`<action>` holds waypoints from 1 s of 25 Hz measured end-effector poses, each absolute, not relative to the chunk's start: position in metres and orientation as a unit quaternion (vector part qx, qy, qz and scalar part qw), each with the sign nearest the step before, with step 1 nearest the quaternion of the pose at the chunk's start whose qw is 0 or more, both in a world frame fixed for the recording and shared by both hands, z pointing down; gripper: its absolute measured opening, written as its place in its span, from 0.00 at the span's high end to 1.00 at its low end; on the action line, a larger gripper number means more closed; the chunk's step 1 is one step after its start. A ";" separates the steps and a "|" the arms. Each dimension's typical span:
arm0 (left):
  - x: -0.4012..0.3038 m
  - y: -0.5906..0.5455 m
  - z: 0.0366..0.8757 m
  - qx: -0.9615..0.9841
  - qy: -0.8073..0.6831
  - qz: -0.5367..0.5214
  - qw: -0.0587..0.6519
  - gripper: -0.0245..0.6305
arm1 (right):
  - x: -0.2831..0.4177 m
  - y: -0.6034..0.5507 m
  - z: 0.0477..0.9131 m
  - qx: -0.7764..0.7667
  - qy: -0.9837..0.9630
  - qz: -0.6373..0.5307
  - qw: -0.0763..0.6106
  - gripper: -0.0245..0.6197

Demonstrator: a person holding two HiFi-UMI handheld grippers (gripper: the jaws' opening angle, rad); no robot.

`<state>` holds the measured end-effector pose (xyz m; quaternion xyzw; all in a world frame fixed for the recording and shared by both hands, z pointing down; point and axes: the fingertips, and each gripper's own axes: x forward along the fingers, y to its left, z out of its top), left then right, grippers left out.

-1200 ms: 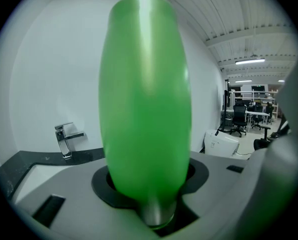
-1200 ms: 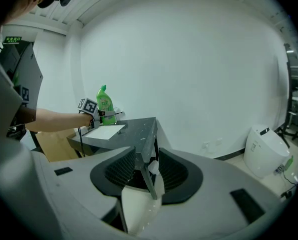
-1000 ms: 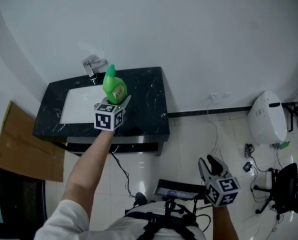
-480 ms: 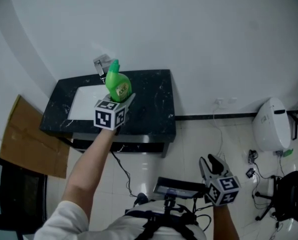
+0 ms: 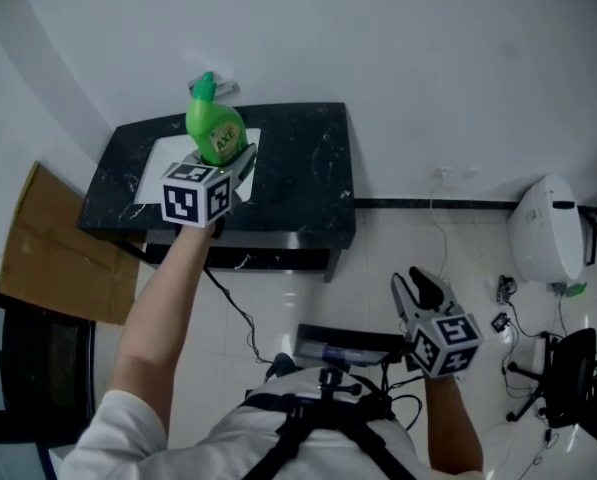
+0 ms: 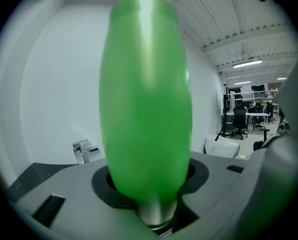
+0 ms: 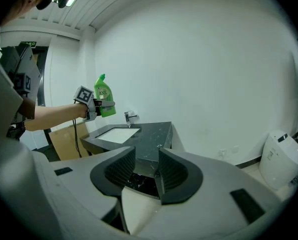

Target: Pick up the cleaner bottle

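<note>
The cleaner bottle [image 5: 215, 128] is bright green with a yellow label and a green cap. My left gripper [image 5: 230, 156] is shut on its lower body and holds it upright in the air above the sink counter [image 5: 298, 173]. In the left gripper view the bottle [image 6: 145, 99] fills the middle, standing between the jaws of the left gripper [image 6: 149, 186]. The right gripper view shows the bottle [image 7: 103, 101] from afar in the left gripper [image 7: 100, 107]. My right gripper [image 5: 416, 286] hangs low at the person's right side, open and empty, and its ribbed pads [image 7: 122, 168] stand apart.
The black marble counter holds a white basin [image 5: 158, 163] and a chrome faucet [image 5: 226, 89] against the white wall. Cardboard [image 5: 48, 253] leans at the left. A white appliance [image 5: 541, 233], cables and a chair base [image 5: 568, 378] lie on the tiled floor at the right.
The left gripper has risen with the green bottle, up and to the left, away from the counter. The right gripper has shifted only slightly.
</note>
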<state>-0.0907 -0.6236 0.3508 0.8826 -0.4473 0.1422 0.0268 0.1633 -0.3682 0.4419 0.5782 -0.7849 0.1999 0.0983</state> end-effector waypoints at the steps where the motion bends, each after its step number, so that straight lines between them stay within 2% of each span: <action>1: -0.094 -0.622 0.348 0.881 -0.450 0.142 0.026 0.69 | 0.161 -0.370 0.440 0.576 -0.787 0.197 0.098 0.75; 25: -0.146 -0.576 0.337 0.863 -0.485 0.137 0.034 0.69 | 0.124 -0.376 0.437 0.530 -0.819 0.187 0.115 0.75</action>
